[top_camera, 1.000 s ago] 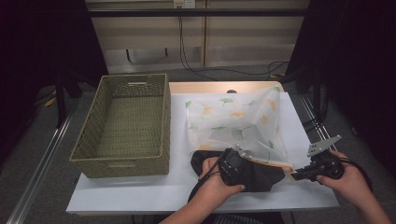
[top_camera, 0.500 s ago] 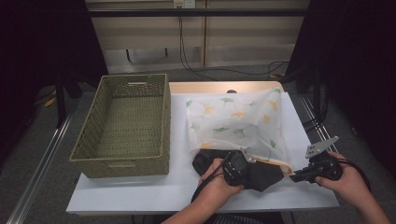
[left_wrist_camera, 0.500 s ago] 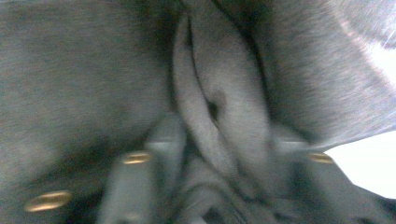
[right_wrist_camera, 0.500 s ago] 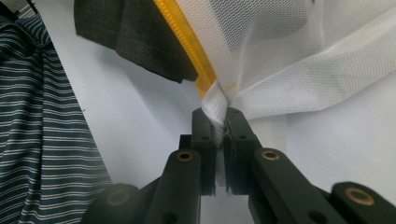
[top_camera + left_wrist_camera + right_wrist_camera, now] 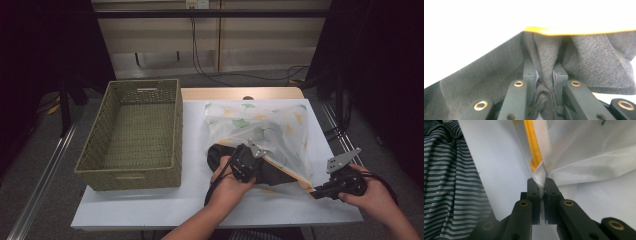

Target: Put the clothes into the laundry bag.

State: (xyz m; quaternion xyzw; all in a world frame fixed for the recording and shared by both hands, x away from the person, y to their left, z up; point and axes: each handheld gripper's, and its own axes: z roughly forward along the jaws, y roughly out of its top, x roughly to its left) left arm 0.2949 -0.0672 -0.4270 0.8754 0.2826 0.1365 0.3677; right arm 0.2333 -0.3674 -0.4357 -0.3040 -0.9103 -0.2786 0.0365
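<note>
Now the left gripper (image 5: 248,162) has a fold of the dark garment (image 5: 220,154) bunched between its jaws, which have just been closing and, in the left gripper view, press on the cloth (image 5: 546,65) from both sides; the garment lies on the white table (image 5: 150,205) near its front edge, part of it spilling out leftwards and part tucked under the mouth of the mesh laundry bag (image 5: 280,127); the bag lies flat across the middle of the table, white with green and yellow leaf prints, and its orange zipper edge (image 5: 290,172) runs along the near side; the right gripper (image 5: 320,192) is clamped on the bag's near right corner, and in the right gripper view its jaws are shut tight on a pinch of white mesh (image 5: 541,176) just below the yellow zipper tape (image 5: 532,142); a woven basket (image 5: 135,135) stands on the left of the table, just beside the bag and apart from it; a striped sleeve or shirt (image 5: 449,182) shows at the left of the right gripper view.
</note>
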